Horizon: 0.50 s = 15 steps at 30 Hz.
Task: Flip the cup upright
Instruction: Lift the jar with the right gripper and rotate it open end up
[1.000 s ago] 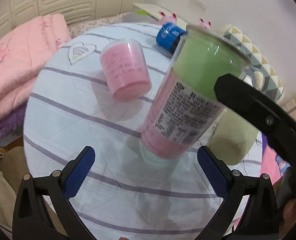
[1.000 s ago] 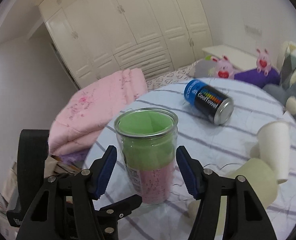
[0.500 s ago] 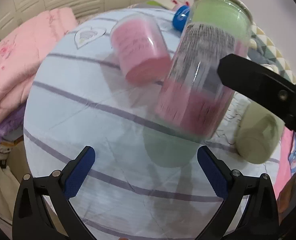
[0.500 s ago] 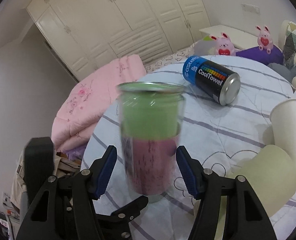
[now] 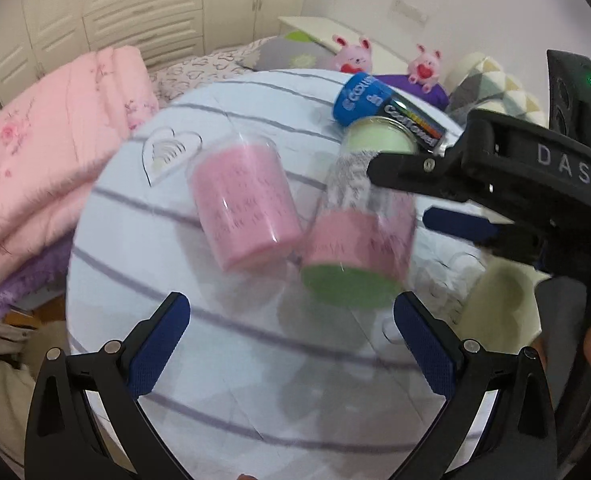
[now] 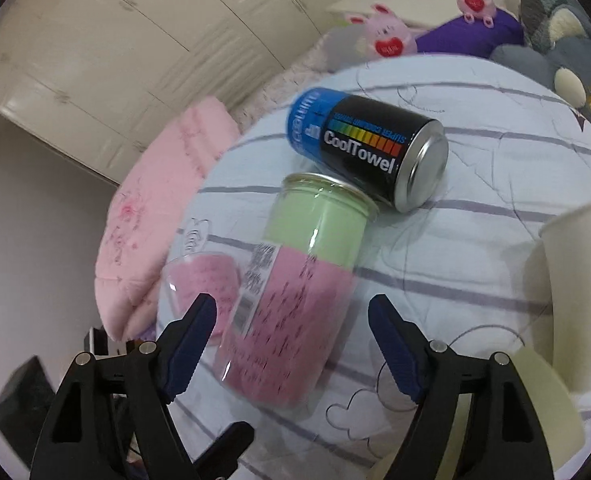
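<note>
Cup [image 6: 295, 300] tilted between right gripper [image 6: 291, 336] jaws, spread; left gripper [image 5: 291, 340] jaws spread, empty

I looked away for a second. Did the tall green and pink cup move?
Yes. The tall cup was upright; now it leans over, its rim tipped toward the CoolTowel can.

The left wrist view looks down and forward over its own tongs [image 5: 291, 344] at the striped bench [image 5: 143, 216], close up; the right wrist view sits nearer, lower, tilted; both share the green-and-pink cup [image 5: 359, 236], the CoolTowel can [image 6: 367, 152] and the wardrobe [image 5: 135, 8].
</note>
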Available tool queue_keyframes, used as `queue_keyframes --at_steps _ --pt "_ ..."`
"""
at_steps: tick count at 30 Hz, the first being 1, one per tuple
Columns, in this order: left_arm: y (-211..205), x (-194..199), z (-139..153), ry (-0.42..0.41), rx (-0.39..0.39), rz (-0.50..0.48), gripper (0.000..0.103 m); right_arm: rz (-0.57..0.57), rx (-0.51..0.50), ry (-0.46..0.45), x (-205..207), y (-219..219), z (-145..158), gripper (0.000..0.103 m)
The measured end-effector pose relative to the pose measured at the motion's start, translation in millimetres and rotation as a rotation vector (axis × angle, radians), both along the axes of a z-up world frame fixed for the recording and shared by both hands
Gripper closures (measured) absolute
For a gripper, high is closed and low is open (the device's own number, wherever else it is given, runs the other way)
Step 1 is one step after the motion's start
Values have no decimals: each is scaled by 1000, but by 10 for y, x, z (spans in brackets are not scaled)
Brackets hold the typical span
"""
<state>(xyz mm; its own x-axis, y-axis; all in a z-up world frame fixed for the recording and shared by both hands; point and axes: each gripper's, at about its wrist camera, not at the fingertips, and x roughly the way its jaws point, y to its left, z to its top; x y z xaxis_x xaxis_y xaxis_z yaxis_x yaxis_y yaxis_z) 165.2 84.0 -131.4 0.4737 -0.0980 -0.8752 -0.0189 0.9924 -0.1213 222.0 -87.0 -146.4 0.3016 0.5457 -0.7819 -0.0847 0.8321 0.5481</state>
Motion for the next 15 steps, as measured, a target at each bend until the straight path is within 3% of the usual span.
queue_keyframes --at_steps 11,14,15 --pt "-121 248 -51 26 -3 -62 0 43 48 168 431 35 -313 25" --pt "-137 259 -75 28 -2 -70 0 55 67 149 455 15 -321 28" --pt "-134 260 -91 34 -8 -69 0 56 52 105 400 16 -259 28"
